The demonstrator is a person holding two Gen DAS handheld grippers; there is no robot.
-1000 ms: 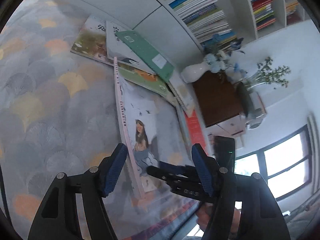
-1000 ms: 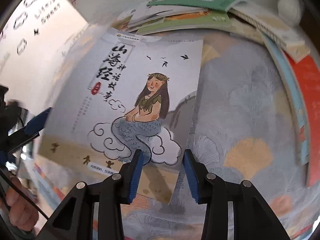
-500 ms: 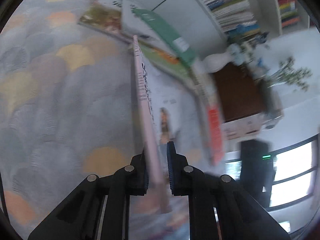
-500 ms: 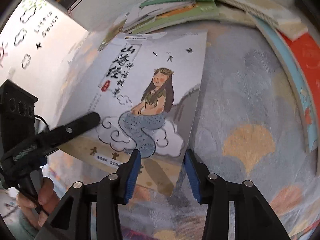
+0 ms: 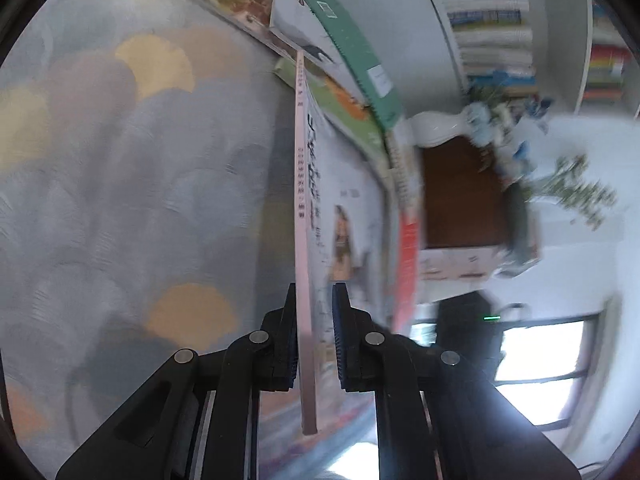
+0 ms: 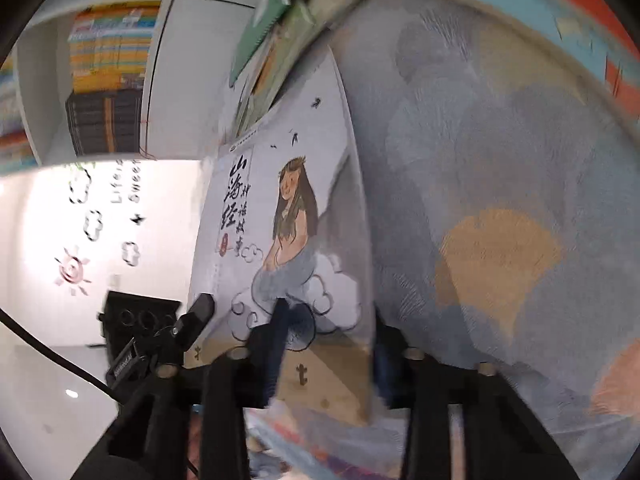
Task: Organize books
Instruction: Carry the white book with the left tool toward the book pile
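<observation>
moved: left hand-held gripper [image 5: 314, 336] has clamped the white mermaid-cover paperback book [image 5: 320, 216] by its spine | right hand-held gripper [image 6: 326, 344] pinches its lower edge, lower centre | advice: lift level, both grips firm, clear of the green notebook [image 5: 352, 56]

You hold a thin paperback book [image 5: 305, 216] with a smooth, slightly glossy paper cover; its pale pink spine looks matt, and the painted mermaid on the front [image 6: 292, 232] has a soft watercolour look. Under it lies a grey cloth [image 5: 120, 184] with fan-shaped orange and yellow patches, woven and faintly ribbed, matt all over. The left gripper [image 5: 314, 336] is matt black plastic with shiny round metal pins at its joints, and its dark blue pads [image 5: 340, 340] are ridged like rubber. At one o'clock in the left view sits a green-covered notebook [image 5: 352, 56], matt card. At two o'clock, a glossy white ceramic vase [image 5: 436, 128] meets a smooth dark brown wooden top [image 5: 460, 196].
</observation>
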